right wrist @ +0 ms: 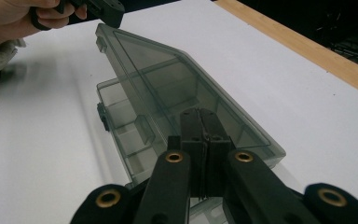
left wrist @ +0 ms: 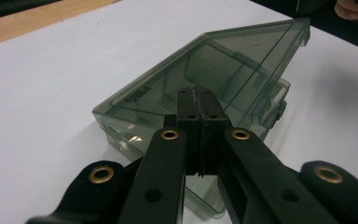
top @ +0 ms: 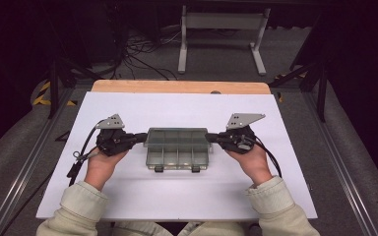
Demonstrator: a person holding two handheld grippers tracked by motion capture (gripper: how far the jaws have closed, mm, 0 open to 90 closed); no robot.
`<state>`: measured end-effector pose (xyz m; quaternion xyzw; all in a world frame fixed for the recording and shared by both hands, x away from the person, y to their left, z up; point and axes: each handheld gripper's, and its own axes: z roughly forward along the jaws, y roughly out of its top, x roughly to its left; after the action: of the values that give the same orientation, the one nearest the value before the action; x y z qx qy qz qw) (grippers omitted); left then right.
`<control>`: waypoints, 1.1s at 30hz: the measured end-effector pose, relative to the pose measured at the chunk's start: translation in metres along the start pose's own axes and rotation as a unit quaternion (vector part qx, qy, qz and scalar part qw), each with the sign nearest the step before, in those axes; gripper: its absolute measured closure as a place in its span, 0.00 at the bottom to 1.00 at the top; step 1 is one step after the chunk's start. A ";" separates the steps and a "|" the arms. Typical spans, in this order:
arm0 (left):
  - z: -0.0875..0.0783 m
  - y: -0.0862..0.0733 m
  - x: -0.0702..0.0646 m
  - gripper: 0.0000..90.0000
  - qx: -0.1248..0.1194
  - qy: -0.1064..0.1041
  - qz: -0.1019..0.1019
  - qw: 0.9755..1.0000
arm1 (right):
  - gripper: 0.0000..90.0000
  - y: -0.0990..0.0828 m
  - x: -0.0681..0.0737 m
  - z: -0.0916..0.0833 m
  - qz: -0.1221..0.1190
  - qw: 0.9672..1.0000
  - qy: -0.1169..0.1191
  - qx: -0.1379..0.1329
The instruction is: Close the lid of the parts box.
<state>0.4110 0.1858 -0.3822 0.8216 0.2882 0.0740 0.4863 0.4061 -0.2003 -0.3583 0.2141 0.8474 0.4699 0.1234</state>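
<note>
Starting closest to the camera in the high view: two cream sleeves (top: 81,204) come in from the bottom edge, each hand wrapped around a black gripper. The left gripper (top: 142,137) and the right gripper (top: 210,137) sit at opposite short ends of a smoky see-through compartment box (top: 178,147), which is lying pretty much dead centre on the white table top (top: 142,196), two little latches facing the person.

From the left gripper view, its jaws look pressed tight together, right at the edge of the box lid (left wrist: 223,65), but I honestly can't tell if they're pinching the lid or just clenched against it. Same story in the right gripper view, jaws squeezed closed at the lid (right wrist: 168,74) edge. The lid is lifted partway, tilted up off the tray, front edge raised, dividers visible underneath.

Further back there's a strip of bare wood table edge (top: 177,87), then grey floor with a tangle of cables (top: 138,54) and a white metal stand (top: 221,34).
</note>
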 end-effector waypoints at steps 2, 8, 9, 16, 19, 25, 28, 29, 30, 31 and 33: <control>0.000 0.000 -0.001 1.00 0.008 0.000 0.001 1.000 | 1.00 -0.001 0.001 0.000 -0.001 1.000 0.001 0.006; 0.002 -0.001 -0.004 1.00 0.030 0.004 0.007 1.000 | 1.00 -0.005 0.002 0.004 0.004 1.000 0.010 0.027; 0.003 -0.001 -0.005 1.00 0.034 0.003 0.006 0.999 | 1.00 -0.005 0.002 0.005 0.001 1.000 0.010 0.030; 0.006 0.000 -0.005 1.00 0.057 -0.004 0.004 0.998 | 1.00 -0.008 0.005 0.012 -0.002 0.998 0.017 0.056; 0.008 0.000 -0.005 1.00 0.071 -0.007 0.008 0.997 | 1.00 -0.009 0.005 0.014 -0.003 0.998 0.020 0.065; 0.012 -0.001 -0.006 1.00 0.089 -0.009 0.007 0.996 | 1.00 -0.010 0.005 0.017 -0.002 0.996 0.026 0.080; 0.014 -0.001 -0.007 1.00 0.101 -0.013 0.008 0.995 | 1.00 -0.011 0.006 0.020 -0.001 0.995 0.030 0.092; 0.015 -0.001 -0.007 1.00 0.104 -0.015 0.009 0.994 | 1.00 -0.012 0.006 0.020 -0.002 0.995 0.031 0.096; 0.016 -0.002 -0.007 1.00 0.109 -0.014 0.010 0.994 | 1.00 -0.012 0.006 0.021 -0.002 0.995 0.031 0.099; 0.016 -0.002 -0.007 1.00 0.109 -0.014 0.010 0.994 | 1.00 -0.012 0.006 0.021 -0.002 0.995 0.031 0.099; 0.017 -0.002 -0.007 1.00 0.115 -0.018 0.008 0.993 | 1.00 -0.013 0.006 0.023 -0.002 0.994 0.035 0.107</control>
<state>0.4115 0.1698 -0.3920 0.8756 0.2791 0.0296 0.3931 0.4071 -0.1864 -0.3815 0.2078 0.8970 0.3835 0.0715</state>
